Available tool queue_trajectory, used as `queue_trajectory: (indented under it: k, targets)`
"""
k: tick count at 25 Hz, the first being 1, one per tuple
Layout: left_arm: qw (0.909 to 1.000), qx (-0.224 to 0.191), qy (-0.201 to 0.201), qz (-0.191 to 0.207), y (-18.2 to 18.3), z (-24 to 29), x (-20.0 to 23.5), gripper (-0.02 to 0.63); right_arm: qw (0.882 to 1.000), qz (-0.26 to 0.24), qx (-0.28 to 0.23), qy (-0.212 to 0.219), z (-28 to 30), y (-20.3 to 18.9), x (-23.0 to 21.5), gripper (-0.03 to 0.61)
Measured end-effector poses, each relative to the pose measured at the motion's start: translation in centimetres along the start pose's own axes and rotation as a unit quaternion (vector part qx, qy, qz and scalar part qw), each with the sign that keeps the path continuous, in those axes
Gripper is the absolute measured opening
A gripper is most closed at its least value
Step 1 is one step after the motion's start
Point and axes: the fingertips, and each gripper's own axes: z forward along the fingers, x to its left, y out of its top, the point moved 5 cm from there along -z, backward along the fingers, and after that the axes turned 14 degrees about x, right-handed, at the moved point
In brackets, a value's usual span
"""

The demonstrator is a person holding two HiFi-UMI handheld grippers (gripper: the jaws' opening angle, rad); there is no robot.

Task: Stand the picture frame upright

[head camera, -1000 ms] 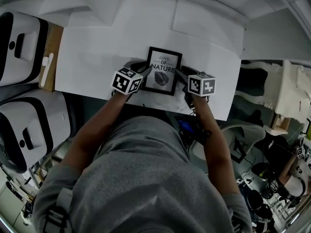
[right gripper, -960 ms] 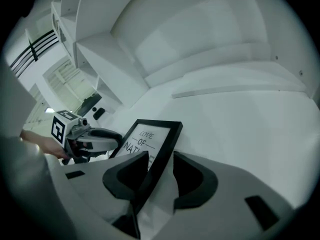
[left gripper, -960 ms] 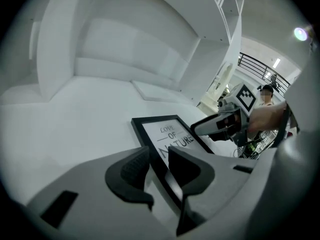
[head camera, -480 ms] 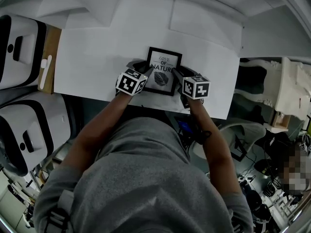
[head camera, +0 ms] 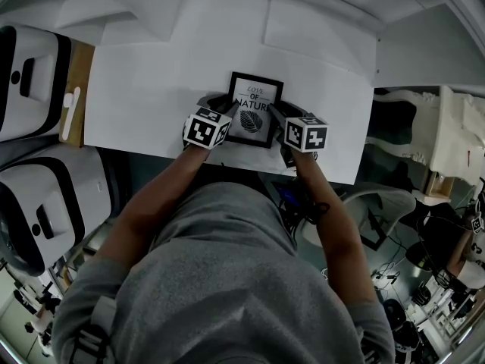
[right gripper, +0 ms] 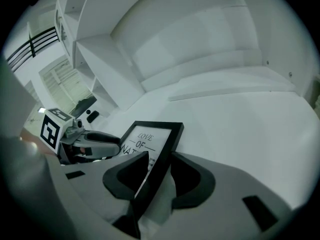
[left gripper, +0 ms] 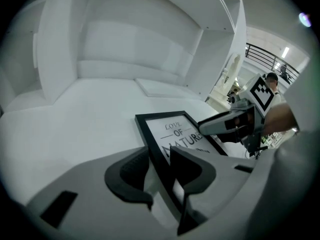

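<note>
A black picture frame (head camera: pixel 255 101) with a leaf print and the words "LOVE OF NATURE" sits near the front edge of the white table (head camera: pixel 136 89). My left gripper (head camera: pixel 224 106) straddles the frame's left edge (left gripper: pixel 150 134). Its jaws have just been opening, and a gap shows between the outer pad (left gripper: pixel 131 171) and the frame. My right gripper (head camera: pixel 277 114) is shut on the frame's right edge (right gripper: pixel 165 151), one pad on the glass and one behind. Each gripper view also shows the other gripper across the frame.
Two white-and-black cases (head camera: pixel 30 67) (head camera: pixel 38 203) stand left of the table, beside a wooden strip with a white tool (head camera: pixel 73 106). Low white blocks (head camera: pixel 318 29) line the table's back. Chairs and cables crowd the floor at the right (head camera: pixel 409 203).
Both grippers have drawn in a little toward the frame's sides. The frame has stayed where it was.
</note>
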Motion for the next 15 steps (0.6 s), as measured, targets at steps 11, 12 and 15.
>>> queue_trajectory:
  k: [11,12,15]
  targets:
    - [0.9943,0.010,-0.048,-0.095,0.5,-0.4,1.3,0.091,0.999,0.011,-0.015,0.031,-0.5,-0.2,0.3,0.150]
    - [0.9926,0.010,-0.055,-0.108,0.5,-0.4,1.6,0.086,0.999,0.016,-0.017,0.039,-0.6,-0.2,0.4,0.150]
    - [0.9867,0.008,-0.076,-0.143,0.6,-0.5,2.3,0.077,0.997,0.033,-0.025,0.071,-0.8,-0.4,0.5,0.150]
